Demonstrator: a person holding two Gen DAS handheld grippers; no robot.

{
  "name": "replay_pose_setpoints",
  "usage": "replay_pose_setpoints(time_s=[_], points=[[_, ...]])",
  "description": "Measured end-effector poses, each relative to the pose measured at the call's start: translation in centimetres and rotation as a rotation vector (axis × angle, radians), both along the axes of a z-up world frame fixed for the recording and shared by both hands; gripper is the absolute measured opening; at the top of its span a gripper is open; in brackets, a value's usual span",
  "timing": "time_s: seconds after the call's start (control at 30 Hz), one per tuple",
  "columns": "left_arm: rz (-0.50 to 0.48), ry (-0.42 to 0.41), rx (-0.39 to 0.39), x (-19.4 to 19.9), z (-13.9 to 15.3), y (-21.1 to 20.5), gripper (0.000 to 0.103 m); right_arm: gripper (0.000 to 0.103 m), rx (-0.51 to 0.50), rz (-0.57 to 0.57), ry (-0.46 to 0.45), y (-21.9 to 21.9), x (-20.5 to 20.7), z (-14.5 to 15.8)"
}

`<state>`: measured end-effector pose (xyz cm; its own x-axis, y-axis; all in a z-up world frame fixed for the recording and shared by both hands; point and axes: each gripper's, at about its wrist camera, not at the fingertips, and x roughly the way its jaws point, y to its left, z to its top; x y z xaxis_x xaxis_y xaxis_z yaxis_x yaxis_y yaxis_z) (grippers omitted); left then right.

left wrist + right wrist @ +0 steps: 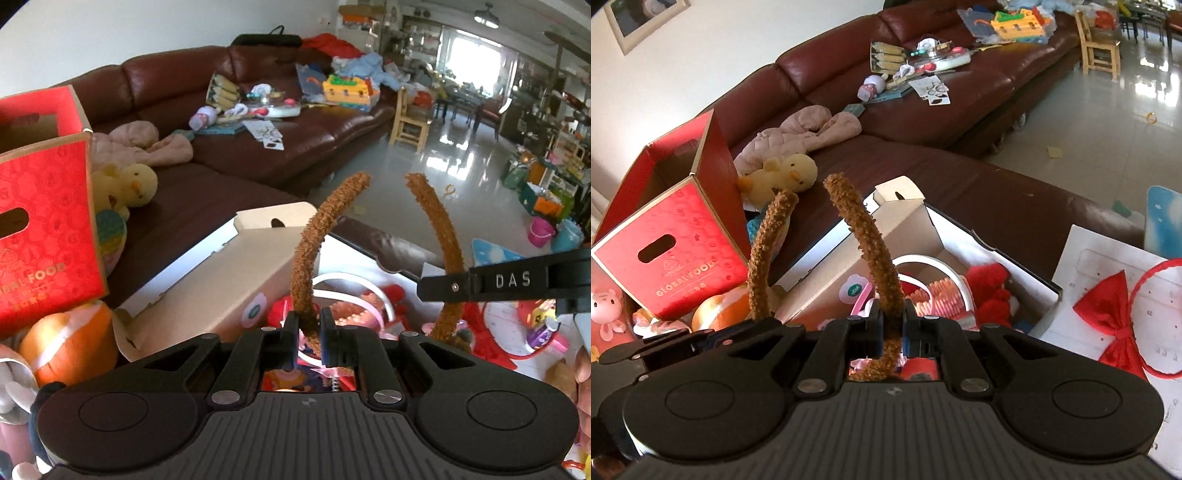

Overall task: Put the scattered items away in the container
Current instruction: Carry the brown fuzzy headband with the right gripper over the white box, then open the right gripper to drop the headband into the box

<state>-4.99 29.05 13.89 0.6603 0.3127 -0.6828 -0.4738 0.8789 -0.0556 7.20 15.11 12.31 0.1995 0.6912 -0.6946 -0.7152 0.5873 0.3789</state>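
Two grippers clamped on one fuzzy brown headband (306,258), left gripper (309,332) pinching one arm, right gripper (891,328) the other, fingers closed tight on the plush. Held directly above the white cardboard box (1015,254), probably to steady both springy arms for dropping in. U-shaped, ochre, nubbly, both tips pointing up and away. Below, inside the box: red plush (990,288) and a white band (945,269).

The red gift box (44,221) is cut off at nine o'clock; the gripper (891,332) body hides the fuzzy brown headband's (875,258) base.
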Motion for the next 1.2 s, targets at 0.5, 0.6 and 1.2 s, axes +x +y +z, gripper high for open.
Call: replay_pose_setpoints(time_s=[0.5,0.6,1.2], points=[[0.072,0.061,-0.036,0.6,-3.6,0.6,0.092,0.091,-0.035,-0.1,0.046,-1.3,2.0,-3.4],[0.067,0.067,-0.035,0.7,-3.8,0.4,0.093,0.091,-0.052,-0.097,0.055,-1.5,1.7,-3.7],[-0.01,0.081,0.021,0.6,-3.0,-3.8,0.097,0.093,-0.05,-0.108,0.067,-5.0,0.4,-3.2]])
